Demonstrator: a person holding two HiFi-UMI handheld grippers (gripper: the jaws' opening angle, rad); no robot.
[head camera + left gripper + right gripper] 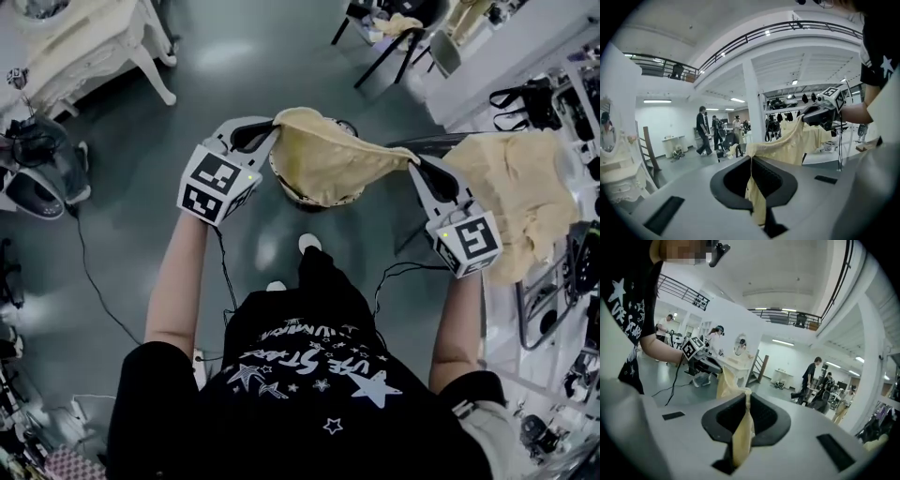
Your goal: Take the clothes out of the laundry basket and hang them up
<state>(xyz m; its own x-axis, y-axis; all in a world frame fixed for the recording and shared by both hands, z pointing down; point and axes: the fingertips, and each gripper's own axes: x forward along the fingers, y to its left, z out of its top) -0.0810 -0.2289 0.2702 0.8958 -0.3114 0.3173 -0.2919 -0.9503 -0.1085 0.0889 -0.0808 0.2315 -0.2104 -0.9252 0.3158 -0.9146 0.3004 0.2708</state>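
Note:
A pale yellow garment [328, 155] hangs stretched between my two grippers, above the round laundry basket [314, 197] on the floor. My left gripper [265, 134] is shut on its left edge, and the cloth [754, 197] runs pinched between the jaws in the left gripper view. My right gripper [419, 166] is shut on the right edge; the same cloth [742, 430] shows folded between its jaws. Each gripper view shows the other gripper: the right one [820, 112] and the left one [701, 359], both raised and pointing roughly level.
More yellow clothes [520, 202] hang on a rack at the right. A white ornate table [94, 47] stands far left, a black chair [403, 42] at the top, a dark appliance [37, 169] at the left. Cables [94, 272] cross the floor. People [703, 129] walk in the background.

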